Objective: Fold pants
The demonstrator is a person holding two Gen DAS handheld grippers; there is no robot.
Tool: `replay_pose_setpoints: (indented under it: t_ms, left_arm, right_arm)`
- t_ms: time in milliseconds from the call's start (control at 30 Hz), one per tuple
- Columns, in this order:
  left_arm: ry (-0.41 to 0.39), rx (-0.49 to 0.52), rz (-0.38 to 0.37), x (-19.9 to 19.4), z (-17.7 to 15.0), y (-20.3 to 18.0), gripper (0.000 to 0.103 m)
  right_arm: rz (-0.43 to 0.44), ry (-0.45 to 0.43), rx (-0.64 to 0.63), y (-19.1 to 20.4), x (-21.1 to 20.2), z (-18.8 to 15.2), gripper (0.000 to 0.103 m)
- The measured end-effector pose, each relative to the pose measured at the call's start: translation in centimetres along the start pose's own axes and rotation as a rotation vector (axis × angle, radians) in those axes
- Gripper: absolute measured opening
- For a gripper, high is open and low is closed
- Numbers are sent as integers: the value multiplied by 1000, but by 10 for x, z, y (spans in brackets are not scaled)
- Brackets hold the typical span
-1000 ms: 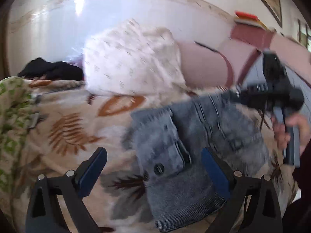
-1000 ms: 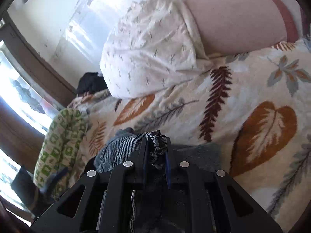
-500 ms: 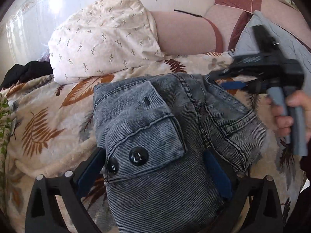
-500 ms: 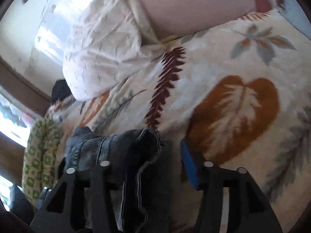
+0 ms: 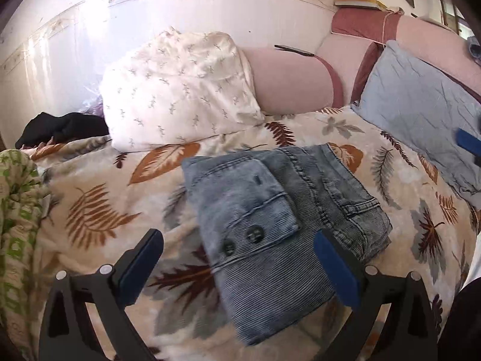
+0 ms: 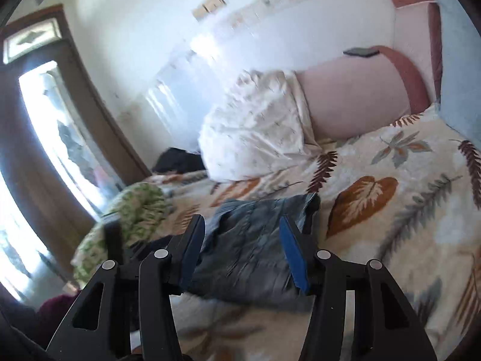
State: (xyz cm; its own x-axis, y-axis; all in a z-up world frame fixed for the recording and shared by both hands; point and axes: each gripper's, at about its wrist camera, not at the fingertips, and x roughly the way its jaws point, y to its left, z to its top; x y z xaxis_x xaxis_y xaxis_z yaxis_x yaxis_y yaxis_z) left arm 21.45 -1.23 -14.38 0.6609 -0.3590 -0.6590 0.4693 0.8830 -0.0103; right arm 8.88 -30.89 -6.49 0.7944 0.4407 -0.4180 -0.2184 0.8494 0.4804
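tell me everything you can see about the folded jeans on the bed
The jeans are washed grey-blue ribbed denim, folded into a compact, thick bundle. On top lies a flap with two dark buttons and a buttonhole; a seamed pocket edge shows on the right. They lie flat on the leaf-print blanket, in front of the white pillow. Neither pair of tongs touches them.

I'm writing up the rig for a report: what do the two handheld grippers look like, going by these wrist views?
Both look alike. The left gripper has two black skeletal fingers with triangular cut-outs, silver round screw heads and flat blue pads. The right gripper shows the same black frame, silver screws and blue pads. No cables, markings or sleeves show.
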Motion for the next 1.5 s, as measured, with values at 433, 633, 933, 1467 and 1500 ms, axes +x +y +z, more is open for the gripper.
replay_pose_setpoints:
  t_ms: [433,633,933,1467,1500]
  left_arm:
    - [121,25,112,44,-2,-11,102]
    - [187,-23,120,66,-16,-8,103]
    - [161,-25,142,54,-7,-8,103]
    - [170,-100,237,117,48,28,103]
    - [177,-102,242,121,45,29,103]
  right_arm:
    - [61,232,235,-25,129,-34,52]
    - [-6,341,359,-57,151,-55,49]
    - [-14,369,405,-59,154,-60,51]
    - [7,173,414,-88,194,28,63]
    - [-21,206,401,-92,198,23,62]
